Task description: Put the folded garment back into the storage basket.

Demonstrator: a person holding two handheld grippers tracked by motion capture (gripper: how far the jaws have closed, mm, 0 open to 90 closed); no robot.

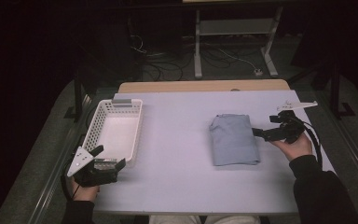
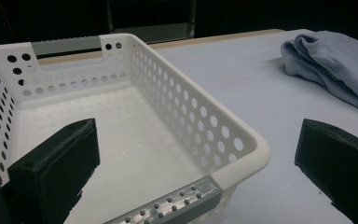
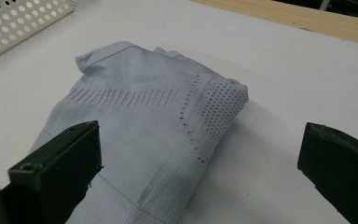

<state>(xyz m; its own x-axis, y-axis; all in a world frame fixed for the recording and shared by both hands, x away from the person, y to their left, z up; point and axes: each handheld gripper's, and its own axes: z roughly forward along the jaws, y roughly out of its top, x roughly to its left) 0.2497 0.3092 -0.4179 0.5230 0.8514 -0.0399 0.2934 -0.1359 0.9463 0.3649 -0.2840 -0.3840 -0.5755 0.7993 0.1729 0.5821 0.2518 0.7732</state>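
Unlabelled pale-blue folded garment (image 3: 140, 140) between right gripper (image 3: 200, 172) open jaws; left gripper (image 2: 196, 182) jaws wide at basket (image 2: 242, 144).

Pale table (image 1: 182, 158) bears white basket (image 1: 114, 130) (perforated), apparently folded blue garment (image 1: 233, 139).

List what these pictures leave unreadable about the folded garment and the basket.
- Folded light blue garment: its type and any lower layers are hidden by its own folds; the right gripper view cuts off its near end.
- White basket: the left gripper view's bottom edge cuts off its near end.
- Floor cables behind the table: too dark and small to trace.
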